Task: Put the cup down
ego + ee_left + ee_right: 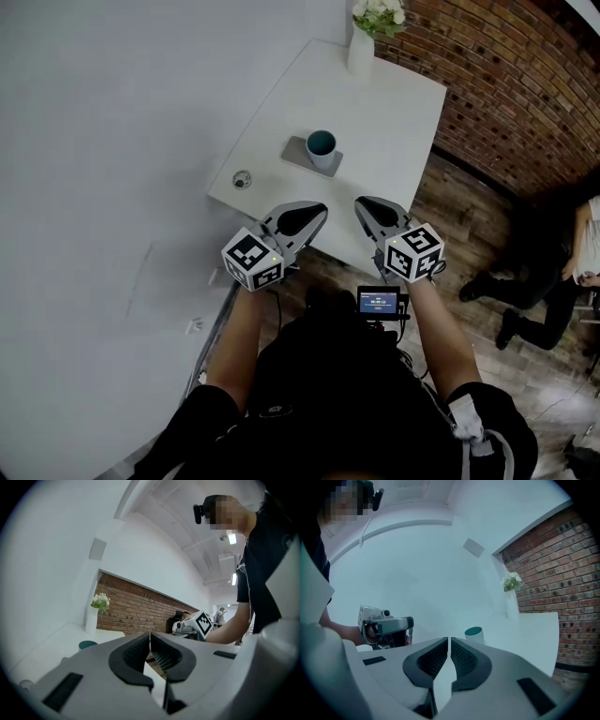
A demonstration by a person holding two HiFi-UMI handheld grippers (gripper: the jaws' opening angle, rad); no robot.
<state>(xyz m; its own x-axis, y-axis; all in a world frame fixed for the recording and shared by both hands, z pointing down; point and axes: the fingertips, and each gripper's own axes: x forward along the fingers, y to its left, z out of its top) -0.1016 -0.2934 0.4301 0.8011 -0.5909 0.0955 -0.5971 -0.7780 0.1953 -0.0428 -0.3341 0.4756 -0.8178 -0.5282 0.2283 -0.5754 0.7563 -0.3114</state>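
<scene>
At the table (403, 112) edge, left gripper (312, 216) and right gripper (368, 208), jaws together, stand clear of cup (321, 148).

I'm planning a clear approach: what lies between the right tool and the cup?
Head view: only bare table and the edge of the grey mat under the cup lie ahead of the right tool.

the white cup (322, 147), teal inside, is sitting on a grey mat (296, 152) on the white worktop (375, 103); the brick wall (506, 84) is showing red-brown; the left claw (314, 212) and right claw (367, 207) are wearing black-and-white squares.
</scene>
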